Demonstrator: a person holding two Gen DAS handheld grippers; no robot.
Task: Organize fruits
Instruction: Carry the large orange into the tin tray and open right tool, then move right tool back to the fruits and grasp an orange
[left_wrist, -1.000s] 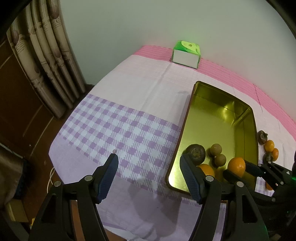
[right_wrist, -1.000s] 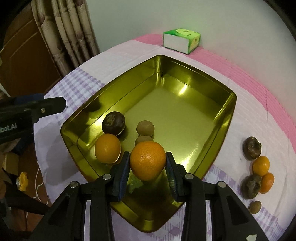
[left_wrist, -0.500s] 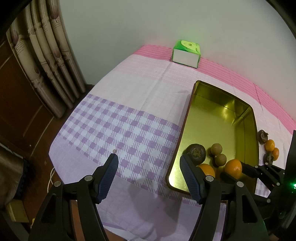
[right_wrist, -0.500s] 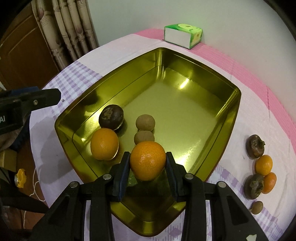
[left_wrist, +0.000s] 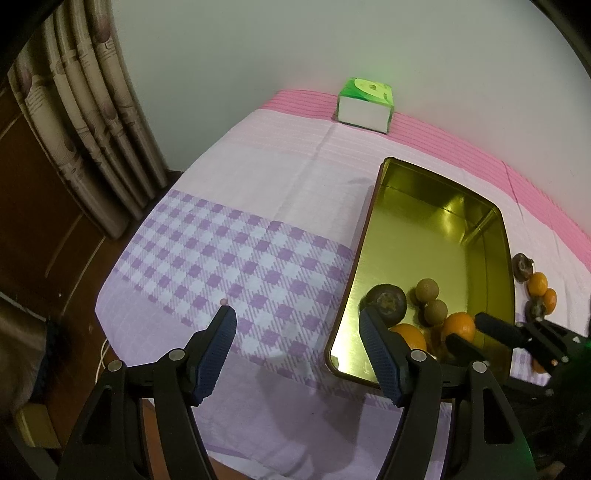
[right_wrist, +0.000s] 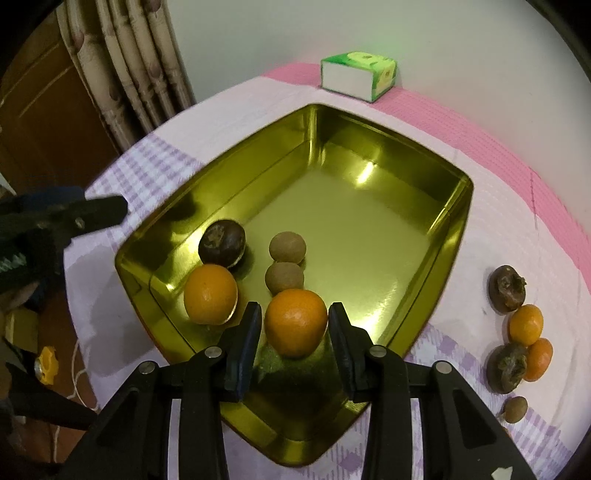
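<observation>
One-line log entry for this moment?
right gripper: shut on round orange fruit | over gold metal tray | left gripper: open, empty

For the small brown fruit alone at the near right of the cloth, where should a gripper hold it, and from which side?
Grip the small brown fruit across its round middle, coming from above. It lies alone on the cloth, so both fingers have room, though the dark fruit lies close behind it; closing the jaws left to right probably avoids it.

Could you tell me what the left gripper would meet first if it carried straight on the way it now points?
Most likely the bare checked tablecloth: the left gripper is open and empty, aimed left of the gold tray. Depth is uncertain.
</observation>
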